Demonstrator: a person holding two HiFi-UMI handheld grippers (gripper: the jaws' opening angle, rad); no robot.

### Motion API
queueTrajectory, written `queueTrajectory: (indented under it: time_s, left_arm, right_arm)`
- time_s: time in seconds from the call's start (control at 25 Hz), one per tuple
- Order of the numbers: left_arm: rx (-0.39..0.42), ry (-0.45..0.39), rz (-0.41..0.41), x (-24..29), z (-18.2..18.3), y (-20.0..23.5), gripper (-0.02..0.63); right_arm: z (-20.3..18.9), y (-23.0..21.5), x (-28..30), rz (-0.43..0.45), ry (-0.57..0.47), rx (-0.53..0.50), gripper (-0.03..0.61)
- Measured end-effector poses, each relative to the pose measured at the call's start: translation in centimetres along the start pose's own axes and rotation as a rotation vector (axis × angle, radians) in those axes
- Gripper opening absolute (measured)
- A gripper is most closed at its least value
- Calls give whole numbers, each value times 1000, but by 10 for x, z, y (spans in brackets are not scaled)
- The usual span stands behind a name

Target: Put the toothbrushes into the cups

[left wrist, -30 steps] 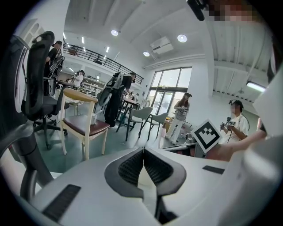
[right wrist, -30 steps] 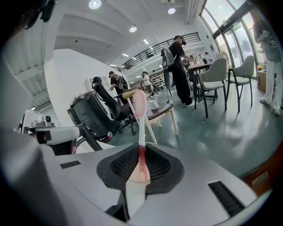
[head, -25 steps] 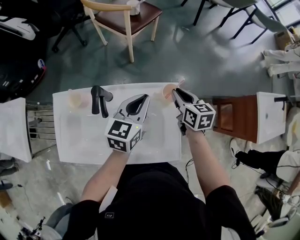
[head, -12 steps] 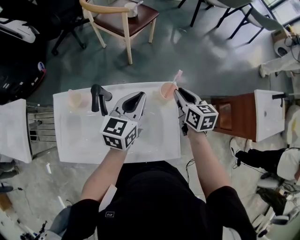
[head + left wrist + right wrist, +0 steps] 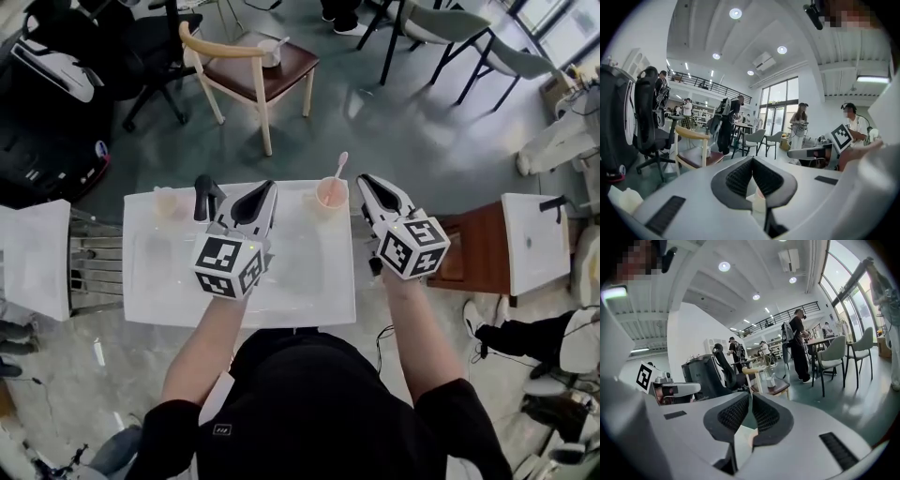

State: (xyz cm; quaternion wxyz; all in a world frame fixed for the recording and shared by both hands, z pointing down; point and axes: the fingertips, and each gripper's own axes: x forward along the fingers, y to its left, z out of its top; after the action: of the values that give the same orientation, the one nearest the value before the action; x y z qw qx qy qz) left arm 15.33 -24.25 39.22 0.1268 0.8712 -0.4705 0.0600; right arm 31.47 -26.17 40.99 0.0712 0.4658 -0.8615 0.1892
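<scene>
Head view: pink toothbrush (image 5: 341,166) stands head-up in the pink plastic cup (image 5: 329,193) at the far edge of the white rectangular table (image 5: 309,281). A second, pale cup (image 5: 166,201) sits far left and looks empty (too small to be sure).

Left gripper (image 5: 266,188) is above the table middle. Right gripper (image 5: 365,181) is just right of the pink cup.

Only the gripper views show the pads. The left's are pressed together, holding nothing. The right's have just been closing, tips meeting, nothing between. Both views look out over the table at the wooden chair with a brown seat (image 5: 253,66).
</scene>
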Motion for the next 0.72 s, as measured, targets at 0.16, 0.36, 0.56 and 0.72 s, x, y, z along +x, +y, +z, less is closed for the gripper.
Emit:
queueTrajectory:
  time_s: [0.16,0.36,0.56,0.72]
  left_arm:
    - [50,-39,59,-10,27,10,14]
    - [102,-75,137,-47,45,5,14]
    - [94,-105,220,-94,53,13,15]
    - [69,-125,235,-128,49,30,15]
  right_arm:
    - [26,10,1,44,-61,-37,40]
    - [50,38,-19,108,-140,-104,38]
    - [63,82,-32,185,-189,-129,38]
    - [63,120,-26,223,-192,-120,38]
